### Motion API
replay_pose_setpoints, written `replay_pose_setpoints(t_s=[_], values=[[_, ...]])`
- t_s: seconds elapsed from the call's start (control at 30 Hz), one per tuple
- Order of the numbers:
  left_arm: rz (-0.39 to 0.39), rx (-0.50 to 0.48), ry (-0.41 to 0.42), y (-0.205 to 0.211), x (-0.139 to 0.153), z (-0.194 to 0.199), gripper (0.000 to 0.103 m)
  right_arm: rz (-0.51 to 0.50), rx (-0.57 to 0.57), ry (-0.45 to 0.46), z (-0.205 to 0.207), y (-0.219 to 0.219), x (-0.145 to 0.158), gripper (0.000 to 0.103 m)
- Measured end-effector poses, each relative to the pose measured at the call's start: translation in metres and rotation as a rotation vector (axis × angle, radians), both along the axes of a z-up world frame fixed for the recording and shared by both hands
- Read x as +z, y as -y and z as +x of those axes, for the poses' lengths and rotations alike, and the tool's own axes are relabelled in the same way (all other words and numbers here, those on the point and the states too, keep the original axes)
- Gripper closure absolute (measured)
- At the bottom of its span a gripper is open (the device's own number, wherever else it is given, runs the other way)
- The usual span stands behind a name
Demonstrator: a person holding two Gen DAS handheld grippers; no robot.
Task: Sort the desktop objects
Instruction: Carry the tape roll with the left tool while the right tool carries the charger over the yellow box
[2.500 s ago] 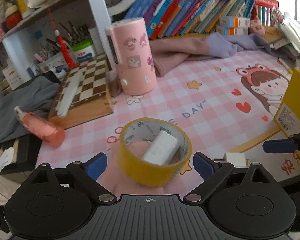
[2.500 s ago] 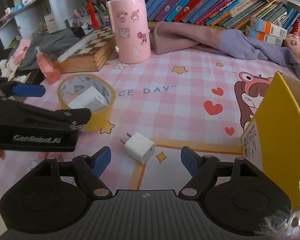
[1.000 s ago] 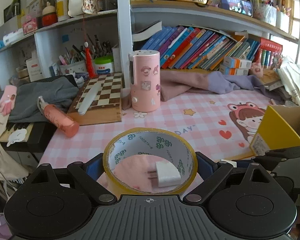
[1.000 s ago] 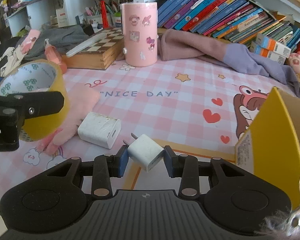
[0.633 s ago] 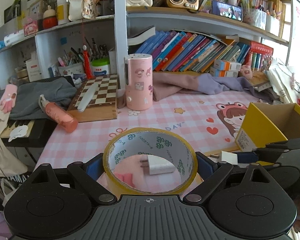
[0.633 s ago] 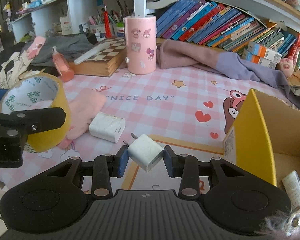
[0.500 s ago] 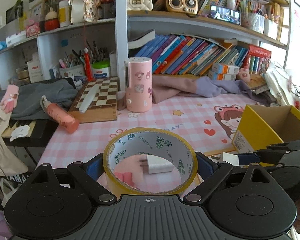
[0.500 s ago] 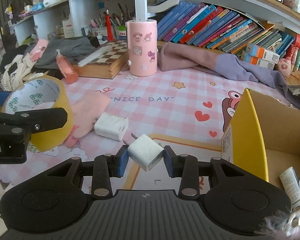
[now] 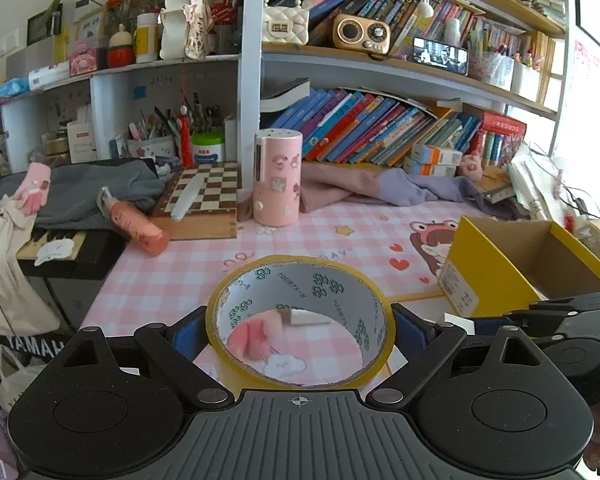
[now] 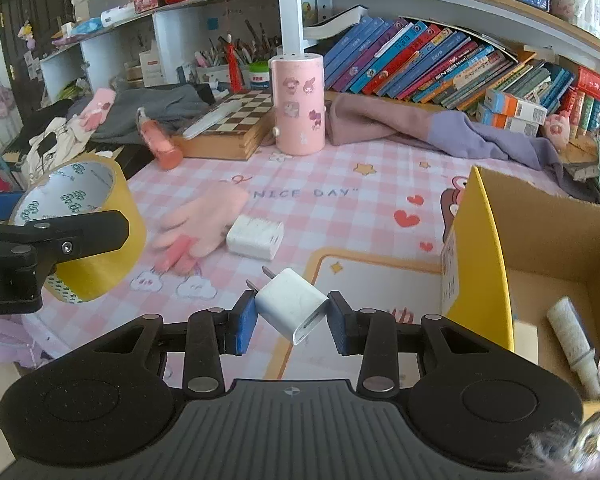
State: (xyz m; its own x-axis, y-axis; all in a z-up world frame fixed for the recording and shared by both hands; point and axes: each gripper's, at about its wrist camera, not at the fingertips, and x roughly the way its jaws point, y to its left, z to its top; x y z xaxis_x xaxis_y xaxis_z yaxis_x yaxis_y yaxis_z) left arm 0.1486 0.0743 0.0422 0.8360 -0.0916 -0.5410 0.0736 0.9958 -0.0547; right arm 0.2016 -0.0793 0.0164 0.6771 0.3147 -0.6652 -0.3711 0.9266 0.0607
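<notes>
Daylight floods both views from the right, past the open yellow cardboard box (image 9: pixel 496 264); in the left wrist view the wall and window beyond that box are blown out to near white. The pink checked desk mat (image 10: pixel 340 184) is evenly bright with only soft, faint shadows. Fisheye distortion bends the grey shelf board (image 9: pixel 380 68) above the box into an arc and darkens the corners. The pink knitted glove (image 10: pixel 204 220) left of the box is smeared by motion blur, as are the mat patterns seen through the yellow tape roll (image 9: pixel 300 320). The black gripper bodies along the bottom edges stay sharp and matte.
</notes>
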Motion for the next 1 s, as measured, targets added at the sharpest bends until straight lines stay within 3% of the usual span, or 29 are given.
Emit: replay_pose_setpoints(t_s=[0.63,1.0], values=[[-0.004,-0.112,0.001,0.005,-0.004,-0.085,0.009,0.013,-0.111,-0.015,-0.101,0.009,-0.004,0.068],[-0.034,-0.203,0.009,0.021,-0.003,-0.105,0.009,0.013,-0.200,-0.012,-0.147,0.028,-0.005,0.068]])
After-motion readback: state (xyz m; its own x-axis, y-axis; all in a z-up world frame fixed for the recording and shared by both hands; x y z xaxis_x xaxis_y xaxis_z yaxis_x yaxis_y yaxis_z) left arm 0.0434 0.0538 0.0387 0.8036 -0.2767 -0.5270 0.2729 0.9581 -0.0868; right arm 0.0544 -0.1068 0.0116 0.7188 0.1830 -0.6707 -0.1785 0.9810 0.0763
